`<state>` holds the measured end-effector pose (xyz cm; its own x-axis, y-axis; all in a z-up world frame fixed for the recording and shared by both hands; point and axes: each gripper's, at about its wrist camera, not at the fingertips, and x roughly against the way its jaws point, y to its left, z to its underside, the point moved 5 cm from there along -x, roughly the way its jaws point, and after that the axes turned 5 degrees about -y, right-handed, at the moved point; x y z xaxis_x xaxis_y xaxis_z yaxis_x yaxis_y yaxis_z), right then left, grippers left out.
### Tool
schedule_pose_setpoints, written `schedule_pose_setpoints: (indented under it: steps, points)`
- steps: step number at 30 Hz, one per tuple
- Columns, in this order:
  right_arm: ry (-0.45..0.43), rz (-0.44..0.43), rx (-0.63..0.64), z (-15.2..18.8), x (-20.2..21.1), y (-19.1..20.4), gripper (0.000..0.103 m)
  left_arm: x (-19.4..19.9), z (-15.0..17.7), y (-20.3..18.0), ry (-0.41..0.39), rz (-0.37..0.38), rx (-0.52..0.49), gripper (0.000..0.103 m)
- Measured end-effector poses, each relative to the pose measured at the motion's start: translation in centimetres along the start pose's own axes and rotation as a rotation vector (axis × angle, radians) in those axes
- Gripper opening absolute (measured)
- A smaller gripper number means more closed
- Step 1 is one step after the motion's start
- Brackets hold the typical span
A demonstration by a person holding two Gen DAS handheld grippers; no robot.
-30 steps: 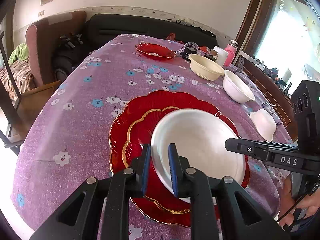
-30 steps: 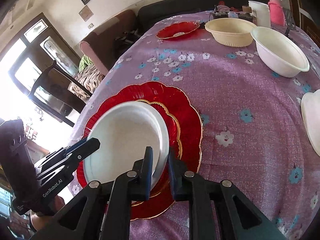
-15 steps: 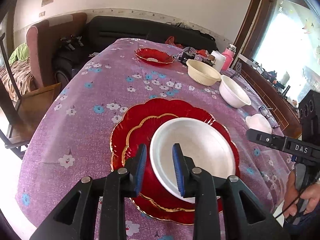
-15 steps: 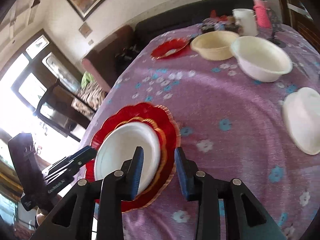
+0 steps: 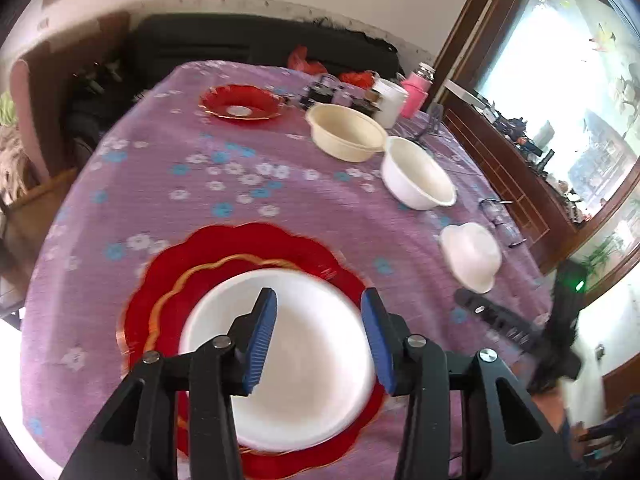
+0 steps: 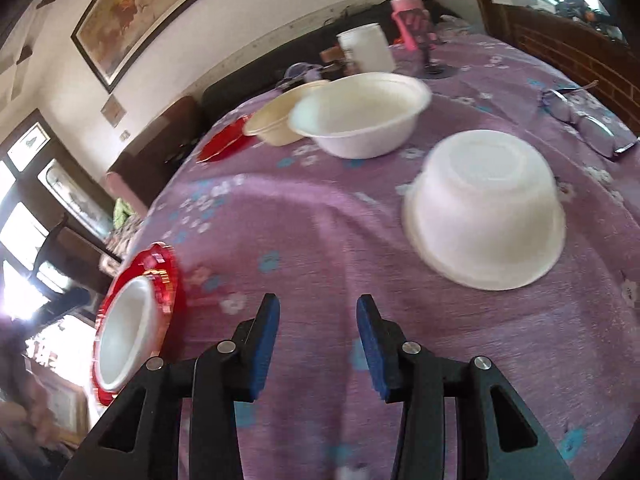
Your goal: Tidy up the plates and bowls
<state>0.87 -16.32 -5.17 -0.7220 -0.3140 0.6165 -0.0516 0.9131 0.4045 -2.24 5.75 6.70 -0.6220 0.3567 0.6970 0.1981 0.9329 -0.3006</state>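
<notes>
Plates and bowls are only half sorted on my purple flowered tablecloth (image 5: pixel 248 184). A white plate (image 5: pixel 304 360) sits on a stack of big red plates (image 5: pixel 168 280) at the near edge. A small red plate (image 5: pixel 240 102) lies far off; a cream bowl (image 5: pixel 344 132) and a white bowl (image 5: pixel 418 178) stand upright side by side, and a smaller white bowl (image 6: pixel 484 216) rests upside down, apart from them.

My worry is that upside-down bowl, which I judge comes next. It looks light and smooth, with sloping walls, so I think a pinch on the wall could slip or skate it across the cloth toward the glasses (image 6: pixel 580 116) lying near it. The white plate sits off-centre on the red stack, toward the near edge, so a knock from my left tool could, I suspect, slide it off.

My left gripper (image 5: pixel 318 338) hangs above the white plate, tilted downward, its jaws opening with nothing pinched between them. My right gripper (image 6: pixel 318 342) points down over bare cloth, aimed toward the upside-down bowl, jaws spread and empty.
</notes>
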Motion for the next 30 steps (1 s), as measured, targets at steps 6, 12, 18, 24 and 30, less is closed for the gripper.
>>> schedule_pose_setpoints:
  steps: [6, 12, 18, 24, 30]
  points:
    - [-0.021, 0.025, 0.01, 0.0, -0.7, -2.0, 0.043, -3.5, -3.6, -2.9, 0.085, 0.005, 0.023, 0.05]
    - [-0.027, -0.029, -0.014, 0.2, -0.5, -2.2, 0.043, -9.1, -9.2, -3.2, 0.15, -0.018, 0.11, 0.051]
    - [-0.02, -0.041, -0.006, 0.5, -0.5, -2.0, 0.043, -16.2, -13.6, 0.1, 0.173, -0.07, 0.277, 0.05]
    - [0.022, -0.099, 0.051, -3.2, 0.7, -0.2, 0.043, -21.8, -16.9, 2.7, 0.178, -0.084, 0.376, 0.048]
    - [-0.066, -0.05, 0.089, -12.1, 1.8, 1.3, 0.048, -25.7, -17.8, 2.2, 0.241, -0.05, 0.331, 0.021]
